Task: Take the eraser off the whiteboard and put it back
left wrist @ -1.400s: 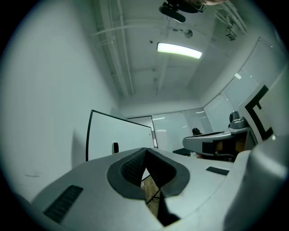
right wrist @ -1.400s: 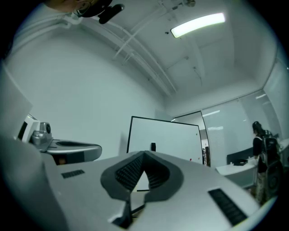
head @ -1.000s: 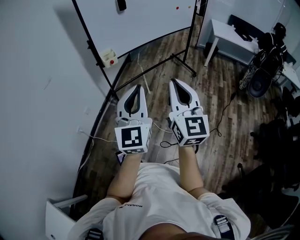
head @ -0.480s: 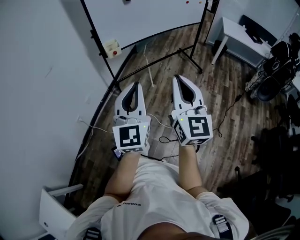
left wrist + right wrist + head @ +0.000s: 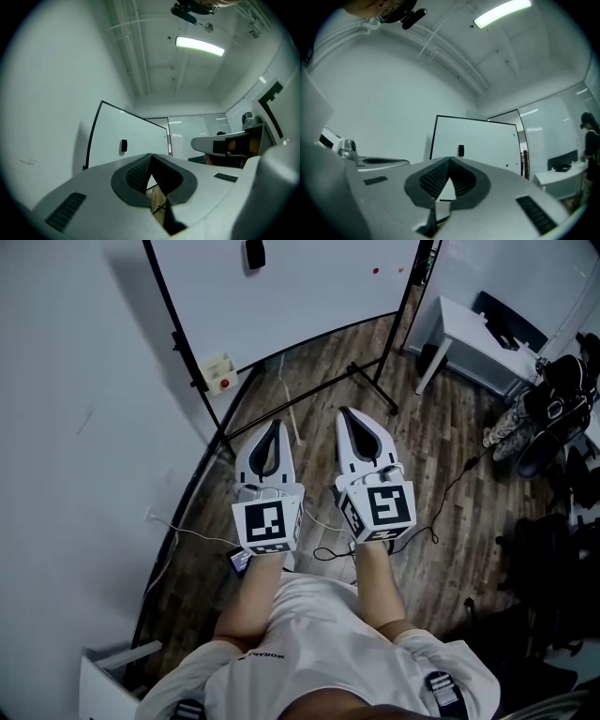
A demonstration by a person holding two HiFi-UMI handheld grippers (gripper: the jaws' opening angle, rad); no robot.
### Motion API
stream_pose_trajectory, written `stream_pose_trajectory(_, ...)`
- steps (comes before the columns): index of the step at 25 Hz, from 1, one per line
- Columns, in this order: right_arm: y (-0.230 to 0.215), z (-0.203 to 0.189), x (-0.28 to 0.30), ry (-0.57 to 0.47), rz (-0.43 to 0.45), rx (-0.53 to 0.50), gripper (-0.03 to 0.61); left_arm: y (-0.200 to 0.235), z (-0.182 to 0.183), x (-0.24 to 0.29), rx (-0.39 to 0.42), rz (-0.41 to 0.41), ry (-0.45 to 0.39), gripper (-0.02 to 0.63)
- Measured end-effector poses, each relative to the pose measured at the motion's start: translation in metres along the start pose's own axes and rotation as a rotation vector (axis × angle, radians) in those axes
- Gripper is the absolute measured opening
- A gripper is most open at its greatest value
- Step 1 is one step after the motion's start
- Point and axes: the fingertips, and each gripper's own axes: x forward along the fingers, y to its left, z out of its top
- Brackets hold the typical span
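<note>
I am seeing a smooth, glossy whiteboard (image 5: 309, 287), a wood-grain plank floor (image 5: 441, 418), and matt white plastic on my left gripper (image 5: 273, 424).

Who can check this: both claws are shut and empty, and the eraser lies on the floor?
Wrong on the eraser: the head view shows it stuck on the whiteboard, not the floor. The left claw and right claw are shut and empty.

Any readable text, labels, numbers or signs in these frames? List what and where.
On the shirt: small print, upside down, too blurred to read.
On the left tool, the cube: square marker pattern, no letters.
On the right tool, the cube: square marker pattern, no letters.
On the whiteboard: no writing, only the eraser and small dots.
Nothing else is readable.
</note>
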Motion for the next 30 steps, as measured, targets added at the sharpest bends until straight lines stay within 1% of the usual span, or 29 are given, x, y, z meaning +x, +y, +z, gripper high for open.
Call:
stream_pose_trajectory(5, -0.019, -0.003, 0.06, -0.019, -0.027, 0.016, 0.005, 0.033, -0.003, 0.056, 0.014, -0.001, -0.005, 0.002)
stream_pose_trajectory(9, -0.03, -0.006, 0.106, -0.018, -0.052, 0.02, 0.005, 0.057, -0.002, 0.096, 0.007, -0.012, -0.007, 0.002)
stream_pose_trajectory(17, -0.031, -0.009, 0.186, -0.012, -0.075, 0.024, 0.005, 0.105, -0.003, 0.158, 0.001, -0.042, -0.007, 0.002)
stream_pose_trajectory(22, -0.023, -0.007, 0.222, -0.009, -0.081, 0.015, 0.005, 0.134, -0.007, 0.183, -0.018, -0.052, -0.001, 0.002)
stream_pose_trajectory(26, -0.021, -0.004, 0.235, -0.007, -0.099, 0.008, 0.005, 0.142, -0.012, 0.191, -0.033, -0.085, 0.011, 0.002)
stream_pose_trajectory(30, -0.016, -0.004, 0.243, 0.002, -0.095, -0.005, 0.005, 0.149, -0.014, 0.196, -0.041, -0.086, 0.016, 0.002)
